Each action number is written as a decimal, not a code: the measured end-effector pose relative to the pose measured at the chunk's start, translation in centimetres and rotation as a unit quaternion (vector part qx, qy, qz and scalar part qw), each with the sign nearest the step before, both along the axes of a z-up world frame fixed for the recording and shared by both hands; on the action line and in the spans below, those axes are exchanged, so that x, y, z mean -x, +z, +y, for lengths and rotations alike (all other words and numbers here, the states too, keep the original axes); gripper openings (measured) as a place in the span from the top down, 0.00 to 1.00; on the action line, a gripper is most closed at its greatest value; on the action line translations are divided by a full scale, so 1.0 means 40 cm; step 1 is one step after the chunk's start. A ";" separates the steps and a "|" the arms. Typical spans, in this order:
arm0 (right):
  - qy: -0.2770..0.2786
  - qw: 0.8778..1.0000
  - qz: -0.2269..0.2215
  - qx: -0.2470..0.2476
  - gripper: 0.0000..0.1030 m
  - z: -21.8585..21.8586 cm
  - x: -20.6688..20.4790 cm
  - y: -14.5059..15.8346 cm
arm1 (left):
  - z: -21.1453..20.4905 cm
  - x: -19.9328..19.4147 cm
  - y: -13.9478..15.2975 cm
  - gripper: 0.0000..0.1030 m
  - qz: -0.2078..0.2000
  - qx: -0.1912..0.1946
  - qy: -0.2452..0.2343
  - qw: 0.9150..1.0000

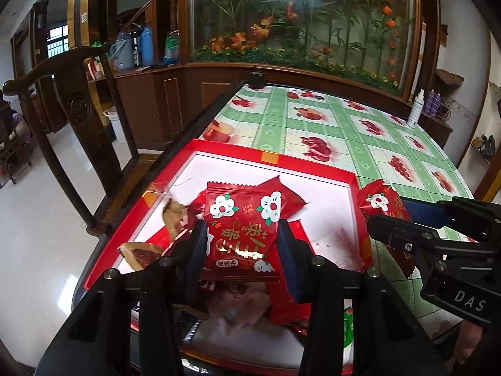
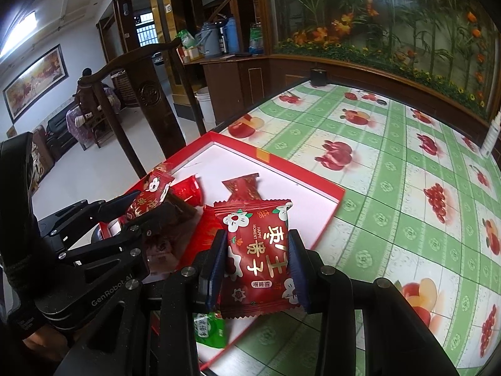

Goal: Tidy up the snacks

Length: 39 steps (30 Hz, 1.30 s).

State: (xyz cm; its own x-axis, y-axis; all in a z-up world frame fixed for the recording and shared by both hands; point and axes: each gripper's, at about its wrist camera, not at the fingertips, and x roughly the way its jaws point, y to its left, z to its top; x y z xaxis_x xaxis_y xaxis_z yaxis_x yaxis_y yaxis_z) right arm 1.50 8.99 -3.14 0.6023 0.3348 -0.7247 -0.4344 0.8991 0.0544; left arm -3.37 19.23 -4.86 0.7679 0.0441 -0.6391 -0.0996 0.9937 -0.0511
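Note:
My left gripper (image 1: 241, 244) is shut on a red snack packet (image 1: 242, 219) with white flowers, held above the red-rimmed white tray (image 1: 313, 169). Several red wrapped snacks (image 1: 288, 200) lie in the tray under it. My right gripper (image 2: 256, 266) is shut on a second red snack packet (image 2: 260, 250), held over the tray's right edge (image 2: 332, 206). In the left wrist view the right gripper (image 1: 391, 219) shows at the right with its packet (image 1: 380, 202). In the right wrist view the left gripper (image 2: 150, 210) shows at the left with its packet (image 2: 153, 194).
The tray sits on a table with a green checked fruit-print cloth (image 2: 407, 188). A green packet (image 2: 209, 329) lies in the tray's near corner. A white spray bottle (image 1: 416, 109) stands at the table's far right. A dark wooden chair (image 1: 62, 94) stands left of the table.

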 end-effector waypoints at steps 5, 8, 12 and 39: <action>0.004 1.000 -0.001 0.003 0.62 0.025 -0.007 -0.001 | 0.014 0.000 -0.001 0.59 -0.003 0.000 0.003 1.000; 0.004 1.000 -0.002 0.004 0.62 0.034 -0.014 -0.002 | 0.016 -0.002 -0.003 0.59 -0.004 -0.002 0.003 1.000; -0.002 1.000 -0.008 0.003 0.61 0.047 -0.028 -0.003 | 0.021 -0.010 -0.003 0.57 -0.006 -0.009 0.010 1.000; -0.048 0.997 -0.057 -0.038 0.35 -0.094 0.047 -0.021 | -0.024 0.060 0.040 0.18 -0.030 -0.134 0.114 0.984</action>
